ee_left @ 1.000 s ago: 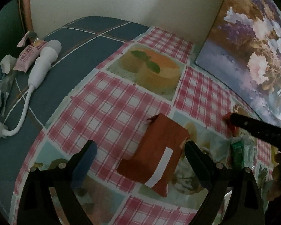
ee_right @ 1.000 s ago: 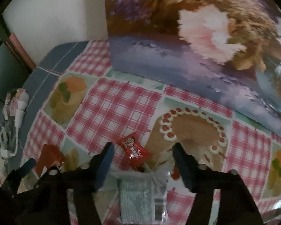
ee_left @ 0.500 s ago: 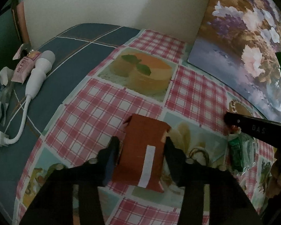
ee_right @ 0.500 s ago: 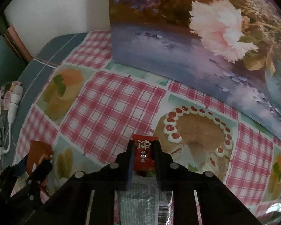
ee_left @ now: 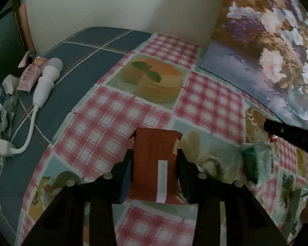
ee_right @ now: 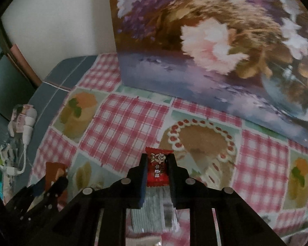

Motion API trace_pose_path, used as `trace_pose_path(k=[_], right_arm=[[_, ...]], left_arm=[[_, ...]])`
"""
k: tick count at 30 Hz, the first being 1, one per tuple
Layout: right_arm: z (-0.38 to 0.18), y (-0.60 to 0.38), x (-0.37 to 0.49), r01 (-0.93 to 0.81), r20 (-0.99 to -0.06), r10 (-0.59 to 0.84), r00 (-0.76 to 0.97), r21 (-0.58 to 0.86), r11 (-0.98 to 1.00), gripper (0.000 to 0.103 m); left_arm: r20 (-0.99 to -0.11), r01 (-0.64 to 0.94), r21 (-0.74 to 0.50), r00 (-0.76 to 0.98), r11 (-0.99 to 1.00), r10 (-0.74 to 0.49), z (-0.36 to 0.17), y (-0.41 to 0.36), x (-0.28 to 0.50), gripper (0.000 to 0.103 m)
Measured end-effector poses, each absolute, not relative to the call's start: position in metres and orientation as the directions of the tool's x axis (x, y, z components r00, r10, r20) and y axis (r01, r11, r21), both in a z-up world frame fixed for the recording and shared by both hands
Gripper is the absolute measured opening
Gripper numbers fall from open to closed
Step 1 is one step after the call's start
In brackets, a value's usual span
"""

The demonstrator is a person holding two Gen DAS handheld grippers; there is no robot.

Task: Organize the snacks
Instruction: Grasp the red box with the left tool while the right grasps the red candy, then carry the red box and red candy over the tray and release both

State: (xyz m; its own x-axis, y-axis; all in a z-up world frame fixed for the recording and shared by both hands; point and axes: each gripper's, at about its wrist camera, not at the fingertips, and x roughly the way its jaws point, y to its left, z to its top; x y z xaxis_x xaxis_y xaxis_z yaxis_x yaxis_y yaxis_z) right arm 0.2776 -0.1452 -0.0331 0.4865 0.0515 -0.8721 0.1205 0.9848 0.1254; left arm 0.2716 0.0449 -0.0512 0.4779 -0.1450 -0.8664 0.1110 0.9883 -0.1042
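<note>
The left gripper is clamped on a brown snack packet lying on the checked tablecloth. The right gripper pinches a small red candy between its 2 fingers, above a silver wrapper beneath them.

One brown snack packet, one red candy, one green packet, one silver packet

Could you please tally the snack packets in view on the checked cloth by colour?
Brown-orange: 1, the brown packet held in the left gripper
Red: 1, the red candy held in the right gripper
Green: 1, the green packet lying on the cloth
Silver-grey: 1, the grey packet under the right gripper
Total: 4
</note>
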Motion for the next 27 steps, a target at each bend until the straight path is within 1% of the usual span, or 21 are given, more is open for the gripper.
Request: trace_pose_path(k=[7,13,18,21,24,27], right_arm=[[-0.01,-0.153,0.226,0.15,-0.862,0.071,0.503,0.168,0.974,0.02],[0.009,-0.161,0.171,0.173,-0.845,0.073,0.53,0.192,0.966,0.02],[0.019,-0.168,0.128,0.228,-0.828,0.052,0.559,0.214,0.95,0.02],[0.023,-0.175,0.102,0.261,-0.816,0.051,0.576,0.242,0.935,0.02],[0.023,-0.181,0.075,0.3,-0.811,0.017,0.585,0.236,0.924,0.02],[0.023,-0.193,0.05,0.348,-0.799,-0.003,0.601,0.258,0.901,0.02]], left_arm=[[-0.861,0.163,-0.122,0.473,0.979,-0.186,-0.02,0.032,0.252,0.041],[-0.834,0.208,-0.097,0.516,0.973,-0.194,0.027,0.017,0.222,0.041],[-0.813,0.256,-0.087,0.54,0.963,-0.217,0.059,0.0,0.193,0.041],[-0.812,0.272,-0.092,0.536,0.958,-0.23,0.065,-0.009,0.176,0.041],[-0.819,0.288,-0.093,0.522,0.953,-0.238,0.063,-0.019,0.16,0.041],[-0.825,0.308,-0.096,0.507,0.946,-0.249,0.059,-0.032,0.145,0.041]])
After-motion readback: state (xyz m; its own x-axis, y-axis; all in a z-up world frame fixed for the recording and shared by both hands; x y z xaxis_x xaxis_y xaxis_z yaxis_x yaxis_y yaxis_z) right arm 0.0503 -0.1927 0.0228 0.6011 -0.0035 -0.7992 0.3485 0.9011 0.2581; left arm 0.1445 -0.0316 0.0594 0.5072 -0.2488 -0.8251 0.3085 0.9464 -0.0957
